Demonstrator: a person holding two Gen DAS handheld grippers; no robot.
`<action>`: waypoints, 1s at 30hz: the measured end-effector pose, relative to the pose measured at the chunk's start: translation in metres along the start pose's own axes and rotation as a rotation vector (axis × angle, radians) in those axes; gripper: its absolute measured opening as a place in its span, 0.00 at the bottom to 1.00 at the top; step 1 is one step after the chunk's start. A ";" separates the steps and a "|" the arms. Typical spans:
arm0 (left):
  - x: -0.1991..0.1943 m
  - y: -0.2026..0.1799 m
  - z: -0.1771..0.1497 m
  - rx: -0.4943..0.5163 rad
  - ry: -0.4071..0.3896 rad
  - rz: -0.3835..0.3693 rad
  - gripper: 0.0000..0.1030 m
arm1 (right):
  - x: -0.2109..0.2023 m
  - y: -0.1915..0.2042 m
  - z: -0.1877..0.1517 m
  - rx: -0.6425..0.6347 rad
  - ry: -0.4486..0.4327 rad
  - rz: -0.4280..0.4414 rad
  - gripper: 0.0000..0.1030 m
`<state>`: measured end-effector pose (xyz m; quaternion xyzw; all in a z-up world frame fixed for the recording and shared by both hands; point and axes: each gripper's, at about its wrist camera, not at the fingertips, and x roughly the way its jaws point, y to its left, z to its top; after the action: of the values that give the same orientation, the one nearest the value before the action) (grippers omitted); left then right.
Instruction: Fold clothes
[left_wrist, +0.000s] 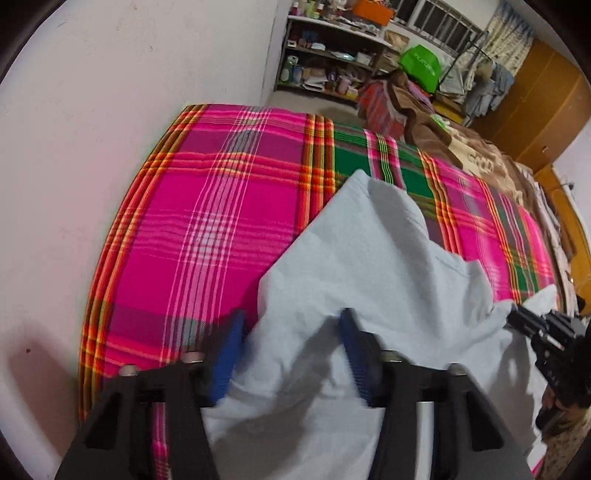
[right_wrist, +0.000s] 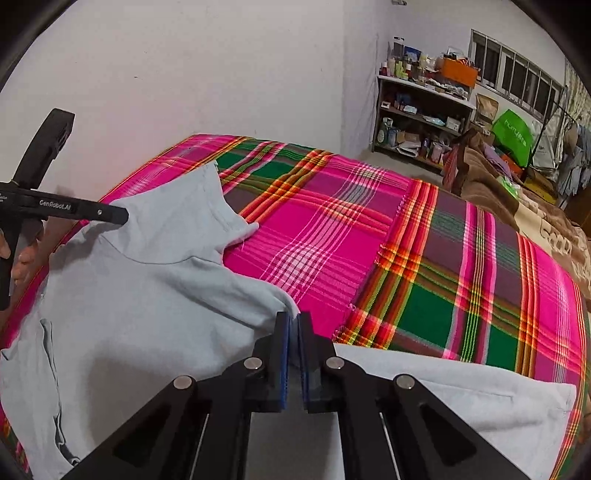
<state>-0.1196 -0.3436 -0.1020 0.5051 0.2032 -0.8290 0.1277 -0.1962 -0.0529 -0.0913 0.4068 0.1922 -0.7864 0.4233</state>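
A pale blue-grey garment (left_wrist: 369, 280) lies rumpled on a bed covered with a pink, green and orange plaid blanket (left_wrist: 207, 206). My left gripper (left_wrist: 291, 325) is open, its blue pads either side of a raised fold of the garment. In the right wrist view the left gripper (right_wrist: 123, 216) reaches over the garment (right_wrist: 140, 295) from the left. My right gripper (right_wrist: 293, 321) is shut on a pinched edge of the garment and holds it lifted off the blanket (right_wrist: 332, 240). In the left wrist view the right gripper (left_wrist: 517, 317) shows at the right edge.
A white wall (left_wrist: 92, 129) runs along the bed's left side. A cluttered shelf unit (right_wrist: 421, 122) stands beyond the bed's far end. A brown blanket (right_wrist: 535, 206) and a green bag (right_wrist: 515, 133) lie at the right.
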 end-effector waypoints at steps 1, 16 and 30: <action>0.001 -0.001 0.000 -0.004 -0.002 -0.002 0.10 | 0.000 0.000 0.000 0.001 -0.002 -0.001 0.05; -0.050 -0.001 -0.014 -0.012 -0.093 -0.039 0.04 | -0.054 0.013 -0.004 -0.029 -0.063 0.040 0.04; -0.092 0.000 -0.056 -0.014 -0.114 -0.041 0.04 | -0.107 0.034 -0.031 -0.043 -0.074 0.068 0.04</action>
<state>-0.0333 -0.3172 -0.0427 0.4518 0.2116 -0.8575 0.1255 -0.1206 0.0024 -0.0230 0.3746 0.1790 -0.7817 0.4653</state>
